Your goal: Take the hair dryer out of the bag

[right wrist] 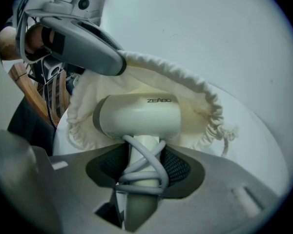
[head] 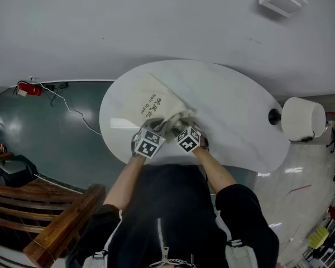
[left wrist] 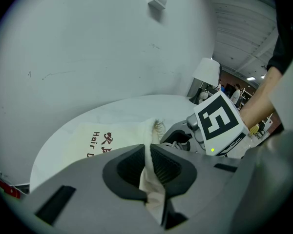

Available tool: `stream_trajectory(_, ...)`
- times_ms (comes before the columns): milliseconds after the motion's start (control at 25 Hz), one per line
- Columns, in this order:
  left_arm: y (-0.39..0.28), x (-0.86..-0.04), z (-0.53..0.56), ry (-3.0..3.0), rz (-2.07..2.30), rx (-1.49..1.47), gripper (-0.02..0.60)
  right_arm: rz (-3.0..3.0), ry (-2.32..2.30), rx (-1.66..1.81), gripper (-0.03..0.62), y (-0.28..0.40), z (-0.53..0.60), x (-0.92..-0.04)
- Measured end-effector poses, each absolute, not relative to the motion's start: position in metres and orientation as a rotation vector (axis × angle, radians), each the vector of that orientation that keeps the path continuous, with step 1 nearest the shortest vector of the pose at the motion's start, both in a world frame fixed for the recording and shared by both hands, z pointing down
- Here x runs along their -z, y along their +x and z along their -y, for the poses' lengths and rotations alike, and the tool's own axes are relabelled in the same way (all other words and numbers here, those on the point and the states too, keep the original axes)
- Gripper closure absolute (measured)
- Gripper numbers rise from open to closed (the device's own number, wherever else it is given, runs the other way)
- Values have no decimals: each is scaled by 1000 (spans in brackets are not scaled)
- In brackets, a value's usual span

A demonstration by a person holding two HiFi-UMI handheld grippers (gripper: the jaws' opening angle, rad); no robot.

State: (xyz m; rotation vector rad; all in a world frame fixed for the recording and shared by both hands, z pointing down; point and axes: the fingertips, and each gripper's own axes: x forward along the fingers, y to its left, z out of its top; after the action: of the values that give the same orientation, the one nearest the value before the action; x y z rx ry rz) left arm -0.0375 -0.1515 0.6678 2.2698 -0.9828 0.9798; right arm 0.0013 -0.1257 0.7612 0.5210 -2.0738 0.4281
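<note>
The 2 grippers meet mid-frame over the white surface (head: 234, 116). The left gripper (left wrist: 149, 155) has its jaws narrow, pinching the rim of the cream bag (left wrist: 112, 140). The right gripper (right wrist: 144, 167) has its jaws clamped on the cord-wrapped handle of the hair dryer (right wrist: 139, 116), whose body lies in the bag's open mouth.

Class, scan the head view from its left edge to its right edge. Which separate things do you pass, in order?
red object on the floor → left tool → right tool → white lamp
</note>
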Motion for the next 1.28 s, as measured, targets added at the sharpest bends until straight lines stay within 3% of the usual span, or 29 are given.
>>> stream_trajectory(1280, -35, -675, 152, 2290, 955, -1002, 545, 2118, 768, -590, 391, 55, 100, -727)
